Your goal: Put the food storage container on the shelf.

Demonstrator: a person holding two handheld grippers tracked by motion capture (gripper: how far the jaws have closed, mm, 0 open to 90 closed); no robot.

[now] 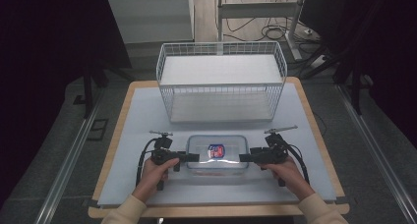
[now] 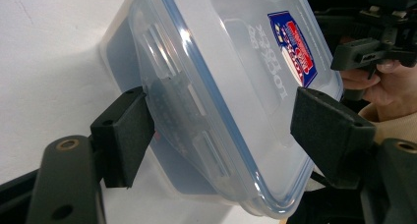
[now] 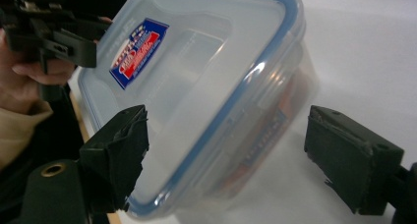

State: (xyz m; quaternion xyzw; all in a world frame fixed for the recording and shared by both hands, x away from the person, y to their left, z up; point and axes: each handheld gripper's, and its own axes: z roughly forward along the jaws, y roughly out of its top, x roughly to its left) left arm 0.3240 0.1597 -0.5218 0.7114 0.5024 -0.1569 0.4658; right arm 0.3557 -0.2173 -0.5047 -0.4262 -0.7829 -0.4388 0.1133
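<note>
You have the clear plastic container (image 1: 217, 154) lying on the desk (image 1: 305, 150) right in front of you, between your two hands, with its blue-sealed lid (image 2: 236, 62) snapped on and a red and blue sticker (image 1: 216, 150) on top. Expect it to be stiff, light and slick: smooth plastic gives the pads little to bite on, and something reddish inside may shift if you tip it. Take it by the two short ends, across the lid rim and the latch flaps, and lift both sides evenly.

Your left claw (image 1: 193, 157) stands open around the near-left end. One pad sits at the latch flap (image 2: 169, 94) and looks to be just touching it; the other pad hangs over the lid, apart from it. It is not yet a grip.

Your right claw (image 1: 244, 158) is spread wide around the opposite end. In the right gripper view both pads stand clear of the plastic, one over the lid and one out past the wall.

Farther off, the white wire basket (image 1: 221, 81) stands at the back of the desk, well apart from the container.
</note>
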